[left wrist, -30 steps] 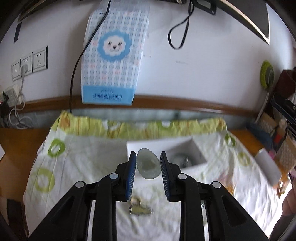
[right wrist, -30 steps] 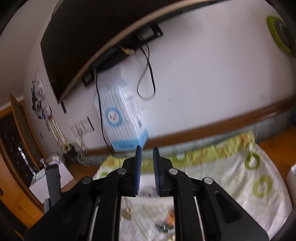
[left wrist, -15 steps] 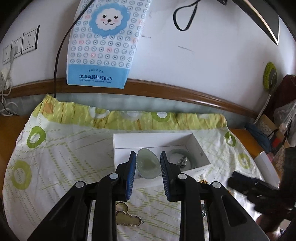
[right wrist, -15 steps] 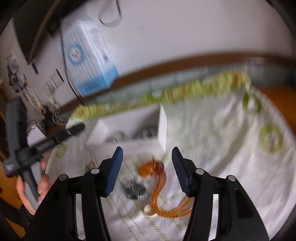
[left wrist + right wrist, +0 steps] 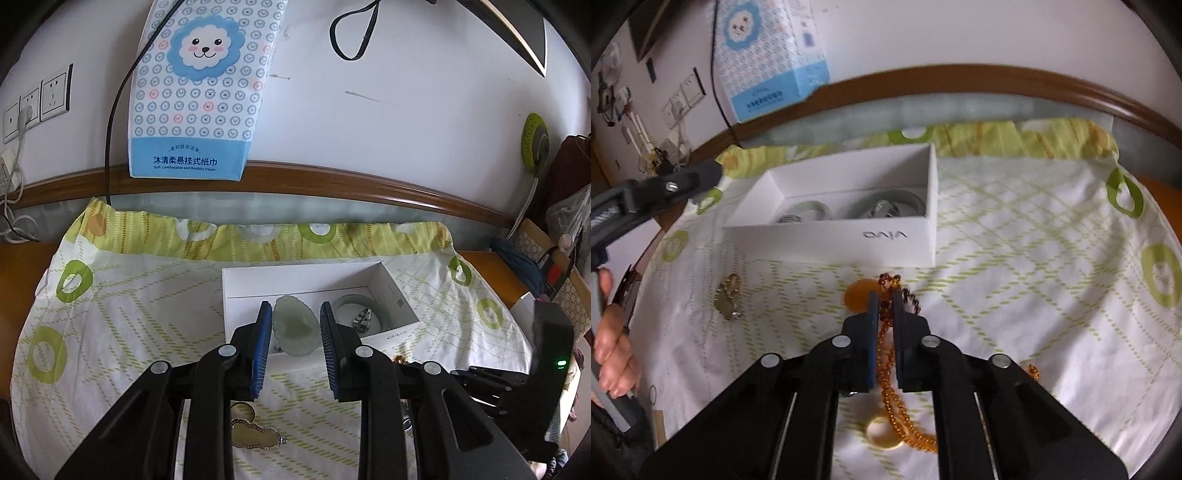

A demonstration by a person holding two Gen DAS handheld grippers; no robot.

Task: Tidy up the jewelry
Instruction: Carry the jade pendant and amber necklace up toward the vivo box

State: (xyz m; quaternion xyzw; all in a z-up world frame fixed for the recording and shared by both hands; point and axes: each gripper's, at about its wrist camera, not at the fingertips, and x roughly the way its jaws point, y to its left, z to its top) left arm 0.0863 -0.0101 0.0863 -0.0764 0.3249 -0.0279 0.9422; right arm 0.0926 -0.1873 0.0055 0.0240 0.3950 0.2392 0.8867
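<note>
Left claw [image 5: 295,325]: blue pads parted about the width of a pale green jade pendant [image 5: 295,326], which sits between them and meets both pads; claw closed on the pendant, held above the near wall of the white box [image 5: 295,273].
Below and behind the left claw, on the cloth: gold-toned gourd-shaped locket [image 5: 255,435], partly hidden by the fingers.
Just beyond the left claw, inside the box: pale green bangle [image 5: 360,304] to the right of the pendant, with a small silver piece [image 5: 364,317] lying in its ring.
Right of the left claw, near the frame edge: the other gripper's black body with a lit green lamp.

Right claw [image 5: 885,306]: pads drawn nearly together, a narrow gap left, closed on a strand of the amber bead necklace [image 5: 890,391]; the beads run back under the claw and loop near a cream disc [image 5: 881,434].
Touching the left pad's tip: flat amber disc [image 5: 858,295].
Left of the right claw: the gold locket on the cloth; further left, a hand [image 5: 611,354] gripping the left tool's handle.
Ahead of the right claw: the white box, printed side facing the claw, two rings visible inside.

Beneath all: white cloth with green rings [image 5: 1052,280].
Farthest: hanging tissue pack with a lion face [image 5: 199,92], on the wall above a wooden rail.
</note>
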